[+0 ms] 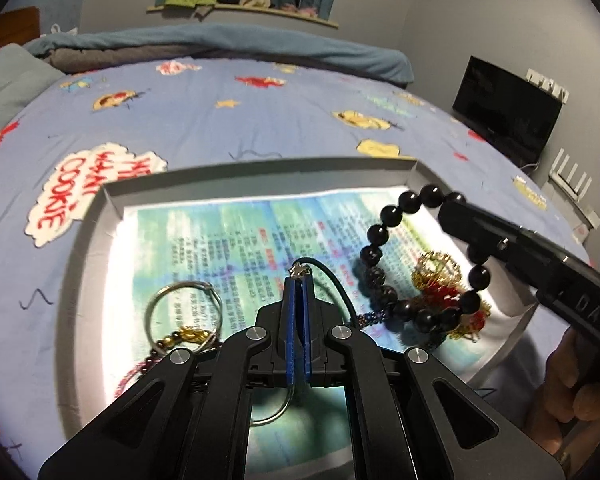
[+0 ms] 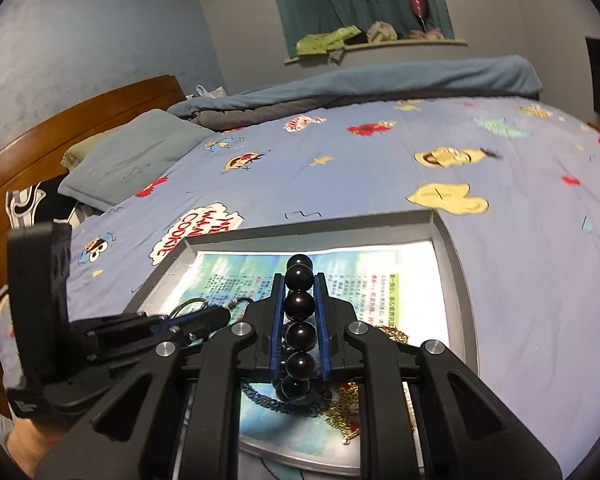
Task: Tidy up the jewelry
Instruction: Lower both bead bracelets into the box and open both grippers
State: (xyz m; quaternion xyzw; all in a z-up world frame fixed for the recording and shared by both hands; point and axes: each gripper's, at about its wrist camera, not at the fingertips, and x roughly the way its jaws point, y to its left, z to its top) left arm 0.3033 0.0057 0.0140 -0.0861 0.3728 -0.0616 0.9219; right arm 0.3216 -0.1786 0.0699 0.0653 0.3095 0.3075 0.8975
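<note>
A grey tray (image 1: 112, 200) lined with printed paper lies on the bed and holds the jewelry. My left gripper (image 1: 299, 280) is shut on a thin dark cord necklace (image 1: 332, 280), pinching its small silver clasp at the fingertips. My right gripper (image 2: 300, 276) is shut on a black bead bracelet (image 2: 300, 304) and holds it lifted above the tray; in the left wrist view the bracelet (image 1: 392, 216) hangs as a loop from the right gripper (image 1: 450, 210). A gold and red piece (image 1: 440, 280) lies under it. A silver hoop (image 1: 184, 308) lies at the tray's left.
The tray (image 2: 456, 280) sits on a blue cartoon-print bedsheet (image 1: 220, 128). A dark beaded strand with a gold charm (image 1: 188, 336) lies by the hoop. A pillow (image 2: 132, 156) and wooden headboard (image 2: 80, 120) are at the left, a black monitor (image 1: 504, 120) at the right.
</note>
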